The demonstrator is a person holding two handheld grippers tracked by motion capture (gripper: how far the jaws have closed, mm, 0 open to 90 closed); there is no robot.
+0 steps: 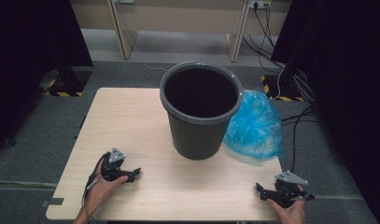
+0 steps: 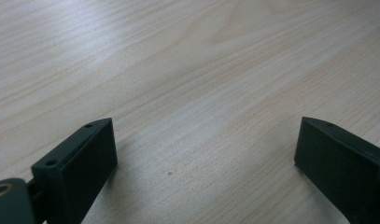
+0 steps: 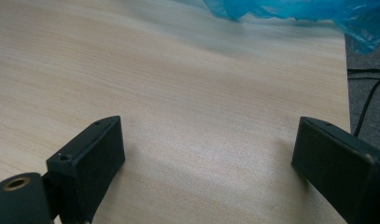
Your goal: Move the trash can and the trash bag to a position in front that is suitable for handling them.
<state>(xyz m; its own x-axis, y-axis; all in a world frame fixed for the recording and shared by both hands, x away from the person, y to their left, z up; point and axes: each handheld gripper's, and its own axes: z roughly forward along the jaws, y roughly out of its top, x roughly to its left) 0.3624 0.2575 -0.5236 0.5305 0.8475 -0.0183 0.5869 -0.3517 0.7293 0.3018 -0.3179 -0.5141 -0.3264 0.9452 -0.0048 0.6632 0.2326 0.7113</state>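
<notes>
Left gripper [image 1: 131,175] jaws apart, empty, low over table [image 1: 131,121] | right gripper [image 1: 264,191] same, near edge | bin [image 1: 199,135] upright mid-table, blue bag [image 1: 255,123] touching its right side | likely step: line bin; judged best to spread bag mouth two-handed | no legible writing.

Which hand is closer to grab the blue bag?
Likely the right. The right hand-held gripper sits open at the table's right edge, on the blue bag's side; the left hand-held gripper is across the table, left of the bin.
</notes>
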